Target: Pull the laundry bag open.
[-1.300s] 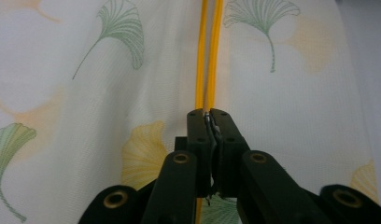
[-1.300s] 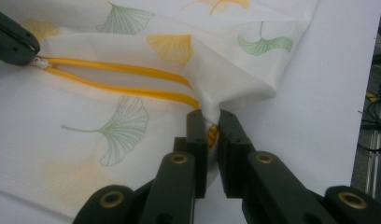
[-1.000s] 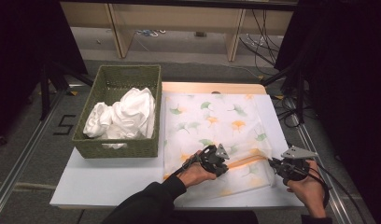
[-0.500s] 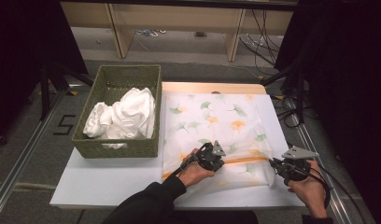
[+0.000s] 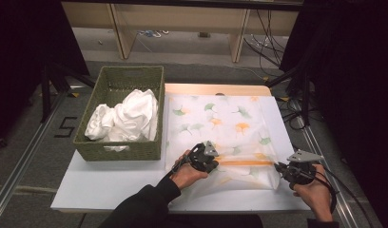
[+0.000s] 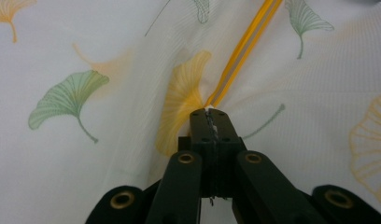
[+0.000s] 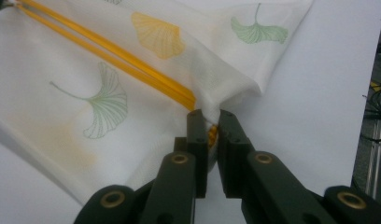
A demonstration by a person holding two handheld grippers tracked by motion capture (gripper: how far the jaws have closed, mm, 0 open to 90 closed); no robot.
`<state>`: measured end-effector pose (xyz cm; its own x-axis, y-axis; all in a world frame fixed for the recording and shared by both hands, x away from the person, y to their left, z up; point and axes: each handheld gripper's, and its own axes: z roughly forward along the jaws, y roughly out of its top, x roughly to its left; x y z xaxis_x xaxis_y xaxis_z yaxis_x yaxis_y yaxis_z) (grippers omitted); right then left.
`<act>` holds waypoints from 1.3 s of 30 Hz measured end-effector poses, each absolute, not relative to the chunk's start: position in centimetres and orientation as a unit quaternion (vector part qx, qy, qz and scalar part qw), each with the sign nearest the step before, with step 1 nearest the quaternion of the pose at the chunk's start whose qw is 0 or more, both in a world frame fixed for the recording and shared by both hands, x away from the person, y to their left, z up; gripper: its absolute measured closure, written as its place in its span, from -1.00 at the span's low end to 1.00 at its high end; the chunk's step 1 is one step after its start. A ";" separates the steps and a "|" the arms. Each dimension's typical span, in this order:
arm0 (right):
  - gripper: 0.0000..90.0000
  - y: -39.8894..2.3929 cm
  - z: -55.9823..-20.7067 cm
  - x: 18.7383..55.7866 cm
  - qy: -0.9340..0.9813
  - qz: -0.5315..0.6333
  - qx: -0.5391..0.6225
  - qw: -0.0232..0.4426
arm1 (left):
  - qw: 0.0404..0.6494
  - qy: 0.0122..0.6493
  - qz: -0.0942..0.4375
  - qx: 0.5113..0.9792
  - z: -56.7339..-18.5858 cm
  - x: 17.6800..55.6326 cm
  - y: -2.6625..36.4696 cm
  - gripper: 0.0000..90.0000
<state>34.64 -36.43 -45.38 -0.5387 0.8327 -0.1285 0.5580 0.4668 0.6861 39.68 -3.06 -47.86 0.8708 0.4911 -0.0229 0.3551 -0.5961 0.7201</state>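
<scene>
A white mesh bag (image 5: 220,118) printed with green and orange ginkgo leaves lies flat on the white table (image 5: 111,185). An orange zipper (image 5: 244,163) runs across its near part. My left gripper (image 5: 216,160) is shut on the zipper's pull at the zipper's left end; in the left gripper view the jaws (image 6: 209,114) pinch it where the orange zipper (image 6: 244,46) starts. My right gripper (image 5: 277,167) is shut on the bag's right corner at the zipper's other end, with fabric bunched between the jaws (image 7: 209,119).
A green woven basket (image 5: 116,149) stands on the table's left part, holding crumpled white cloth (image 5: 128,116). The bag's right corner lies close to the table's right edge. Cables and dark stands surround the table on the floor.
My left gripper has slid a little to the left along the zipper, and the orange line between the two grippers is longer. The right gripper has kept still.
</scene>
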 end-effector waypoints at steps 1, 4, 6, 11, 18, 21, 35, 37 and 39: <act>0.89 -36.4 -45.4 34.7 0.826 0.297 0.420 0.230 | 0.382 0.243 0.088 0.887 -47.8 39.5 -2.7 0.99; 0.89 -36.5 -45.4 34.6 0.825 0.299 0.422 0.229 | 0.383 0.248 0.089 0.886 -47.6 39.4 -1.7 0.99; 0.89 -36.4 -45.4 34.6 0.824 0.297 0.426 0.225 | 0.384 0.257 0.092 0.882 -47.6 39.3 -1.1 0.99; 0.89 -36.3 -45.4 34.4 0.821 0.294 0.438 0.216 | 0.390 0.276 0.101 0.873 -47.3 38.9 0.8 0.99; 0.90 -36.4 -45.8 34.5 0.822 0.292 0.440 0.213 | 0.388 0.289 0.109 0.868 -47.2 37.9 2.9 0.99; 0.89 -36.4 -45.7 34.5 0.821 0.291 0.442 0.215 | 0.387 0.293 0.112 0.867 -47.2 37.5 3.7 0.99; 0.89 -36.5 -46.1 34.6 0.824 0.286 0.440 0.212 | 0.387 0.325 0.132 0.853 -46.8 35.7 8.2 0.99; 0.89 -36.4 -46.1 34.5 0.821 0.285 0.450 0.207 | 0.386 0.326 0.129 0.853 -46.8 35.6 8.6 0.99; 0.90 -36.5 -46.1 34.6 0.823 0.286 0.446 0.208 | 0.389 0.331 0.127 0.851 -46.8 35.5 9.0 0.99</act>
